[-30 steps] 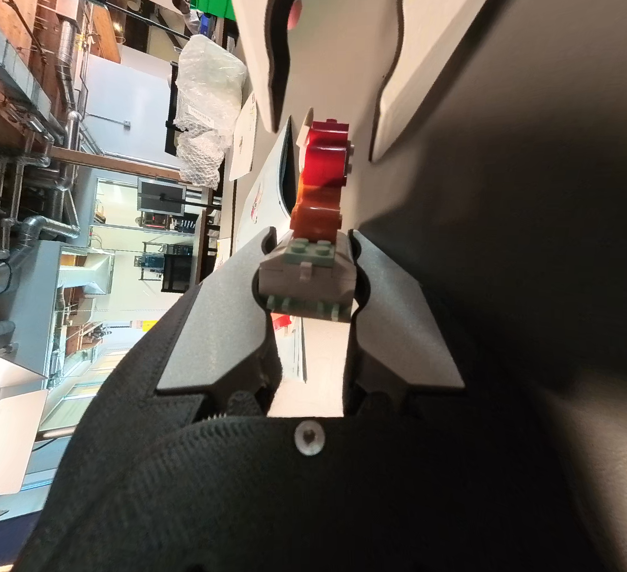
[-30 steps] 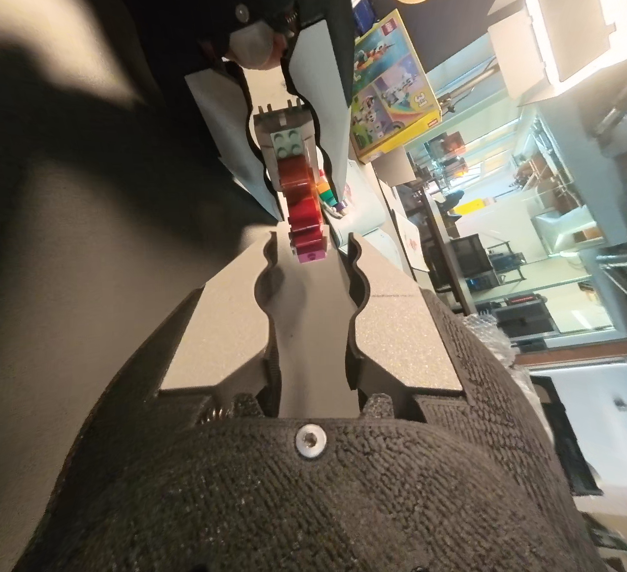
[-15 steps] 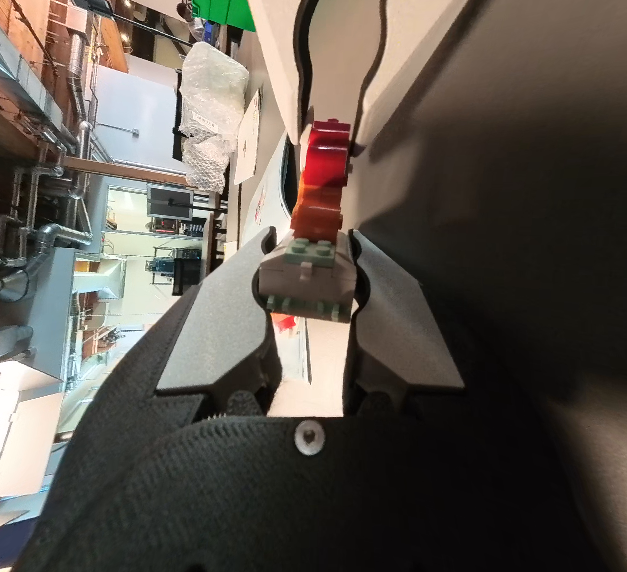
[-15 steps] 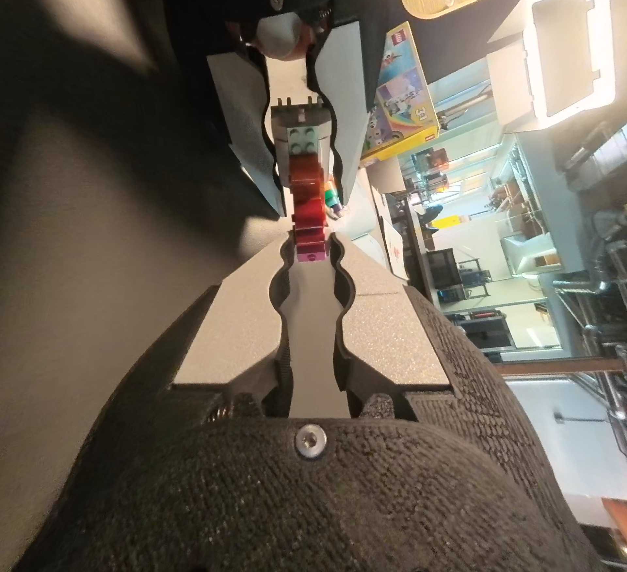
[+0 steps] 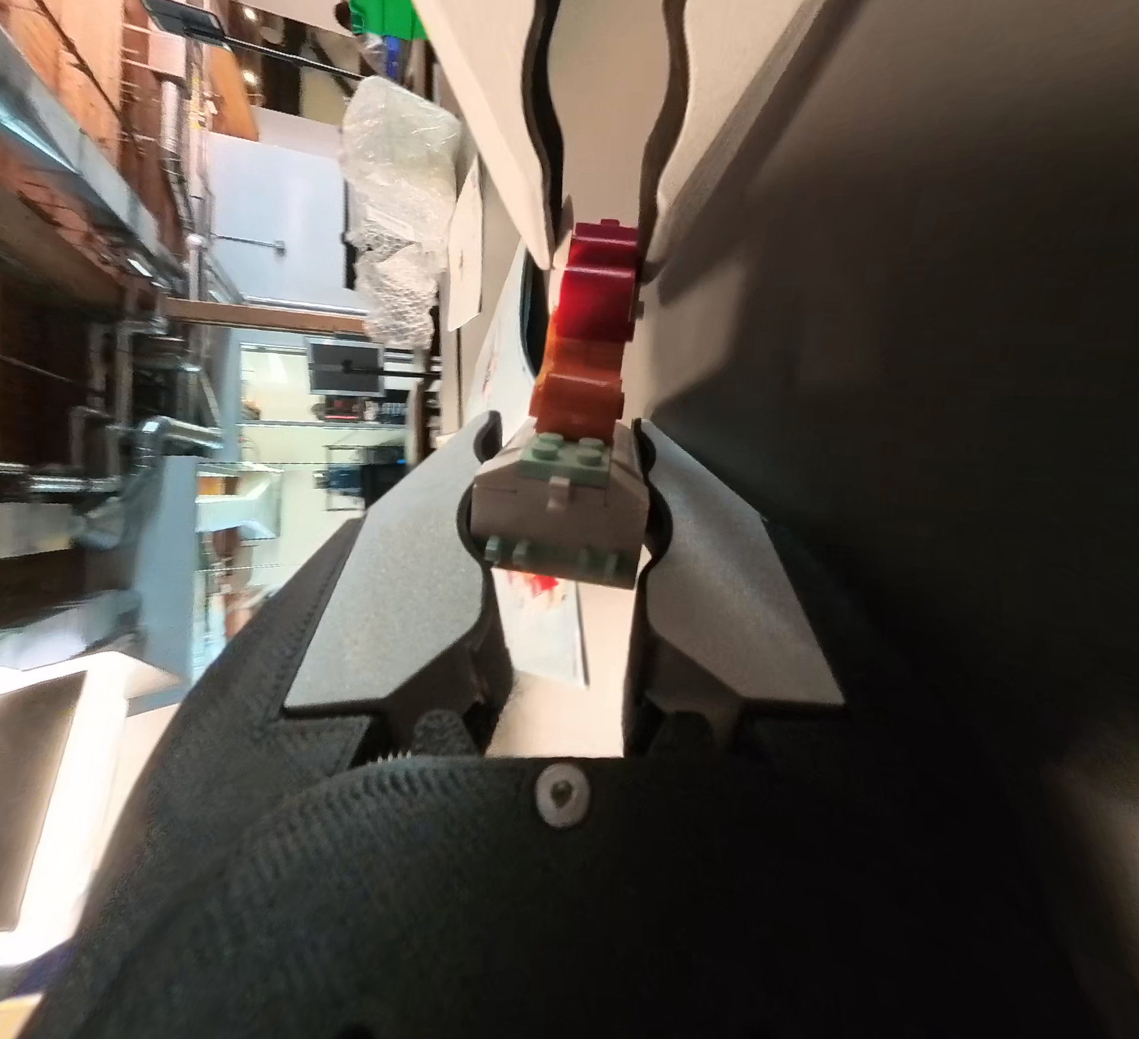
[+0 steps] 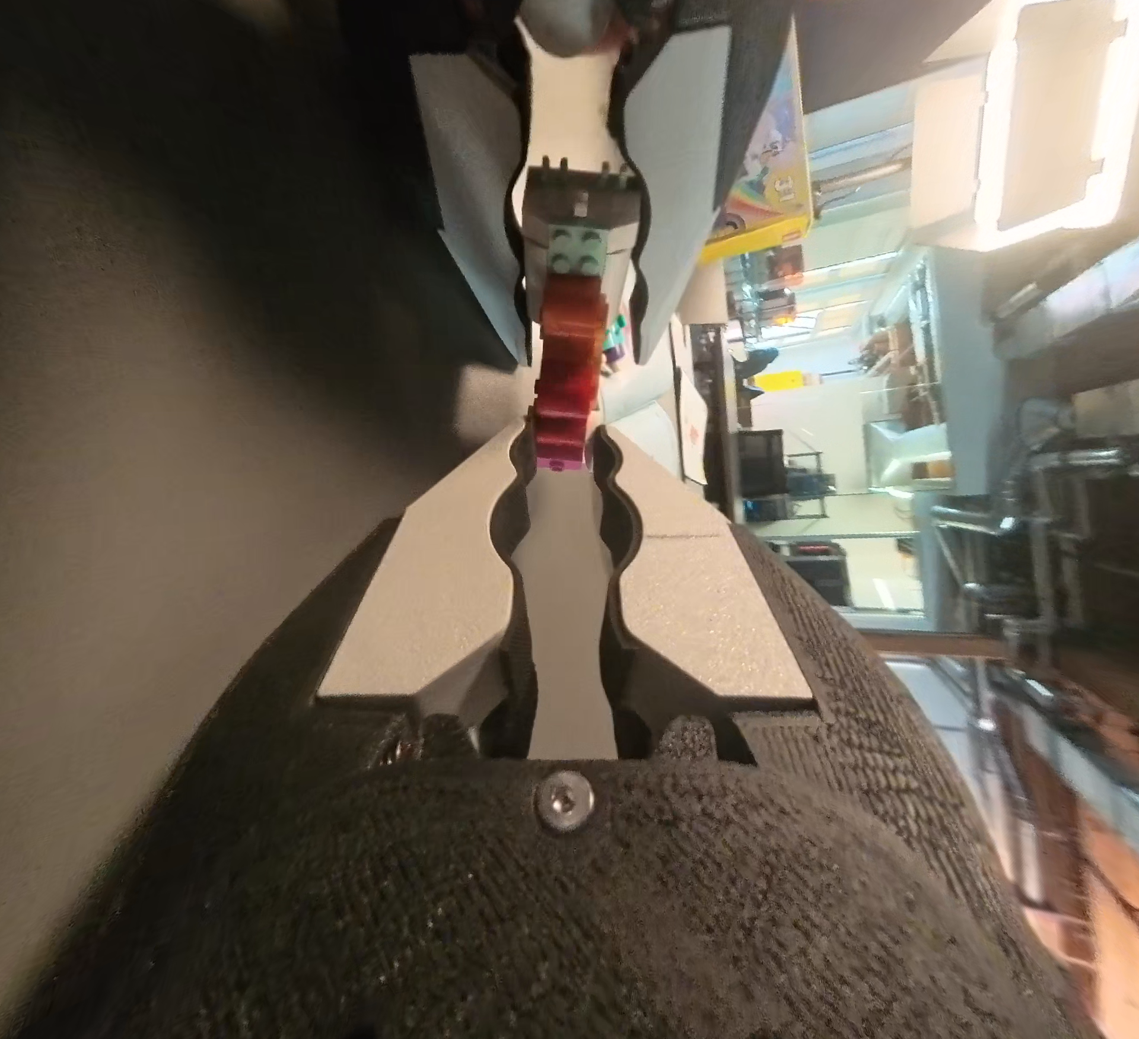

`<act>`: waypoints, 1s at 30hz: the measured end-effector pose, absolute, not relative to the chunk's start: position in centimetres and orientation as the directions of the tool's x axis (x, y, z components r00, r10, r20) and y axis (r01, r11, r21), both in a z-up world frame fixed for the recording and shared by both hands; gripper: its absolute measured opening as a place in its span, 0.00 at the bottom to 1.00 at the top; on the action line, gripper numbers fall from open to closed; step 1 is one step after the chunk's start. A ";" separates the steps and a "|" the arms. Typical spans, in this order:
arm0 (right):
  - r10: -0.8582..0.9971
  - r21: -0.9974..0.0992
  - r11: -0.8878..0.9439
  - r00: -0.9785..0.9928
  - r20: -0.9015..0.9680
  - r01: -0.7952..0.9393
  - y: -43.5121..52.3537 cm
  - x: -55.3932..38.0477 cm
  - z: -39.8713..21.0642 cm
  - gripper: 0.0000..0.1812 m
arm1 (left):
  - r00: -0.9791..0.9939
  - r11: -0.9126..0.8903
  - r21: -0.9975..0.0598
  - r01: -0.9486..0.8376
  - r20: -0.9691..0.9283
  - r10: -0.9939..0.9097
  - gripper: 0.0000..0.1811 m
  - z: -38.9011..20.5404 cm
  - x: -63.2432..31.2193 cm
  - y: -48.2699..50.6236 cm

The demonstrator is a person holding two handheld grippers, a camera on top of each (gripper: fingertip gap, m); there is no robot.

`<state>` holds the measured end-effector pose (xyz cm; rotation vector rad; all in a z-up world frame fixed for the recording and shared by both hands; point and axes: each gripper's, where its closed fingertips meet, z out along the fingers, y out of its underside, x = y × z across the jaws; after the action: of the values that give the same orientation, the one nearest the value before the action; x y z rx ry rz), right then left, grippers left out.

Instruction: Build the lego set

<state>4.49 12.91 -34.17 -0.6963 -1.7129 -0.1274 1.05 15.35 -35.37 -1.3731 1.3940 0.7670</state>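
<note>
Our two wrist cameras face each other at close range, each rolled sideways and looking along its own grey fingers. Both share the grey-based, red-stacked brick model (image 5: pixel 573 442) (image 6: pixel 570 325) between them, with the opposing gripper just beyond.

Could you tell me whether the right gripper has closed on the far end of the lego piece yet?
Shut, it seems. The right gripper has its jaws against both sides of the red and magenta end of the lego piece, with no gap visible.
</note>
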 end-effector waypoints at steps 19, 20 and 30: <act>0.444 -0.395 0.812 -0.014 0.896 0.431 12.4 4.8 -33.5 0.21 | 0.175 0.176 -0.241 -0.954 -0.930 -0.324 0.23 -35.2 0.9 15.4; 0.456 -0.411 0.809 -0.007 0.890 0.421 12.4 4.9 -33.3 0.22 | 0.186 0.177 -0.254 -0.951 -0.926 -0.329 0.23 -35.2 0.9 15.4; 0.447 -0.503 0.855 0.316 0.837 0.124 11.0 7.0 -25.5 0.41 | 0.520 0.169 -0.662 -0.730 -0.699 -0.491 0.24 -33.1 1.5 15.2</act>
<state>7.03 11.02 -25.46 -0.5376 -1.2472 0.2261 1.53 15.19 -33.12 -1.4788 1.1134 0.2325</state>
